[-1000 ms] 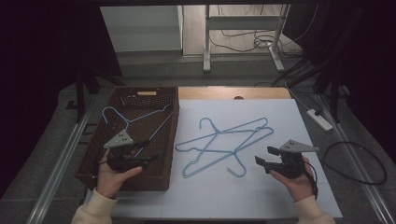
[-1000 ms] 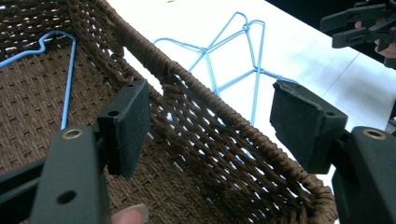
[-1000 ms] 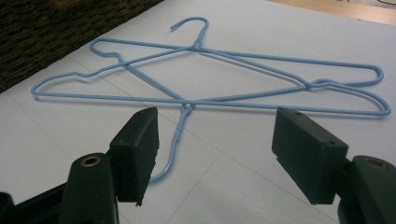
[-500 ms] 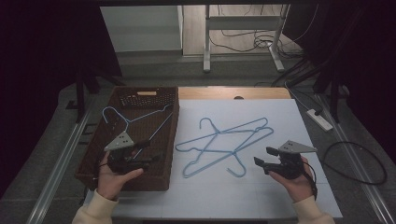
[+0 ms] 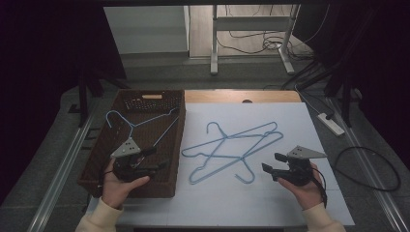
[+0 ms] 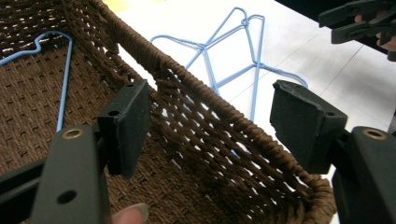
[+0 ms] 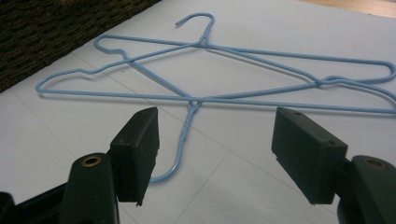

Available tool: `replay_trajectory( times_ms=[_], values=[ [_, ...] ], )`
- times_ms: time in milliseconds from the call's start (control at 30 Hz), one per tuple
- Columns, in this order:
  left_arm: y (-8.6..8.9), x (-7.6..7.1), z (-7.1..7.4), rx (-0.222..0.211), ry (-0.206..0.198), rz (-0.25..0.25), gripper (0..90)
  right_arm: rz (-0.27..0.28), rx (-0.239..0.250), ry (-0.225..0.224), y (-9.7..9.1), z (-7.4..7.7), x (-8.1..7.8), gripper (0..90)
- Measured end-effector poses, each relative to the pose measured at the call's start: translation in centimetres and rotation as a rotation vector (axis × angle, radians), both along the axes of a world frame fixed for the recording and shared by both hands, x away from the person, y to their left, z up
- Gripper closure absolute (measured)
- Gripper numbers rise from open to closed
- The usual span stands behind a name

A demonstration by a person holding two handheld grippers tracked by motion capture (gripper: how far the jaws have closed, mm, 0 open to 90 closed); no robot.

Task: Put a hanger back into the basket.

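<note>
Hangers are being moved from the counter into the woven brown basket, as the scene reads, and the job looks roughly a third done; one blue wire hanger already lies inside the basket, seen past the left jaw in the left gripper view, while two blue wire hangers lie crossed over each other on the white sheet, ahead of the right gripper's jaws; the nearer one's hook curls down toward the gap between those jaws, close to the left pad but not touched. Left gripper hovers over the basket's near right corner with its jaws released and nothing between them, the basket rim running across just beyond the pads; right gripper sits low over the sheet, just to the right of the crossed pair, jaws spread wide and empty, aimed at the hook and neck. Both remaining hangers are yet to be lifted and carried over the rim; since they overlap, I judge the upper one should go first, or the pair may drag together.
</note>
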State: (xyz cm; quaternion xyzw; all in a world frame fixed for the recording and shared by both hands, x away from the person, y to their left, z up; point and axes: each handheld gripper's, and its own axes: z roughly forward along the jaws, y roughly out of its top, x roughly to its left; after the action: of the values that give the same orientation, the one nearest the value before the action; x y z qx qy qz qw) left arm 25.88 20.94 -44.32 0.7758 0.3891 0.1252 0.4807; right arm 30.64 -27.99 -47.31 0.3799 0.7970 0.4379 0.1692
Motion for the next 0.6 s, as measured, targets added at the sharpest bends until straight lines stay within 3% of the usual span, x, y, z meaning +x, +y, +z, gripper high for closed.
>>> replay_trajectory(
  times_ms=[333,600],
  values=[
    [-1.1,-0.7,0.9,-0.008,-0.029,-0.04,29.3,-0.019,-0.001,0.007,0.1,0.4,0.3,33.1],
    [-0.8,-1.1,0.7,-0.008,-0.018,-0.024,29.3,-0.008,-0.013,0.011,1.0,0.4,0.7,33.2]
  ],
)
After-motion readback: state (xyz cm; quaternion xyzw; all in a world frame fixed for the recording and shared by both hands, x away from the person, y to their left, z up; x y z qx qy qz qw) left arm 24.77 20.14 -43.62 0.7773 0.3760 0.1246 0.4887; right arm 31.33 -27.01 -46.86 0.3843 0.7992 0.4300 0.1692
